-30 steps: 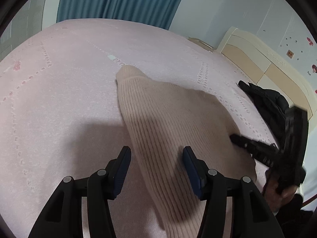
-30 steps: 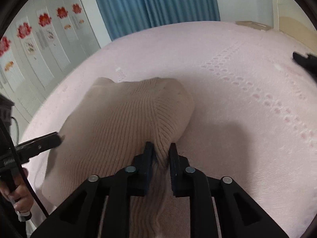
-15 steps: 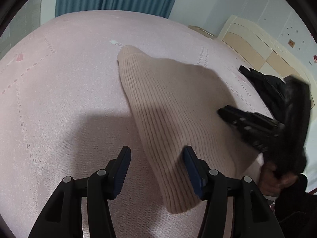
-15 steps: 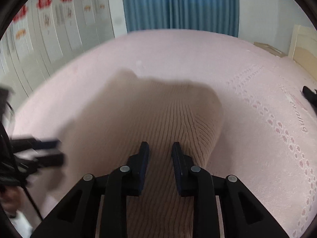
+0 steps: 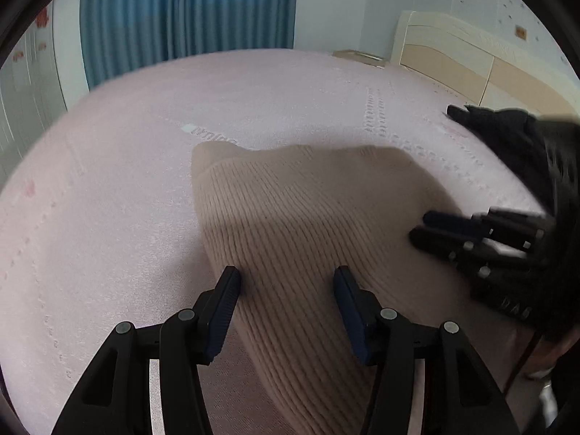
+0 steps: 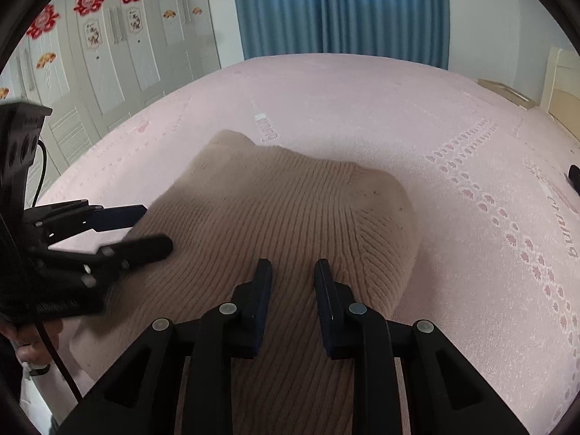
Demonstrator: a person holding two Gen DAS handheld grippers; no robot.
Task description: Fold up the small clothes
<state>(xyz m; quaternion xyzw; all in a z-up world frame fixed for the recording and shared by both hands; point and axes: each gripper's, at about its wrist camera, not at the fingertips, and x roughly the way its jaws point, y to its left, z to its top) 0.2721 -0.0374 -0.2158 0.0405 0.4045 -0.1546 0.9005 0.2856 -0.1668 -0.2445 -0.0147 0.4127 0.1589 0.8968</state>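
Left gripper [image 5: 286,282], seen from its own wrist camera: jaws spread wide, blue-padded fingers [image 5: 224,301] straddling the near part of a beige rib-knit garment [image 5: 290,217] with nothing clamped between them; whether the pads touch the knit cannot be told. Right gripper [image 6: 293,275], in its own view: jaws parted by a narrower gap, empty, poised over the same garment [image 6: 290,210]. The garment lies folded on a pink bedcover [image 6: 362,101], its fine parallel ribs running lengthwise and its far end a soft rounded corner. The bedcover carries a woven, raised pattern of small dotted motifs in rows. Each gripper appears in the other's view at the garment's side edge. A black garment [image 5: 514,137] lies near the cream headboard [image 5: 471,58]; blue pleated curtains [image 6: 337,11] hang beyond the bed.
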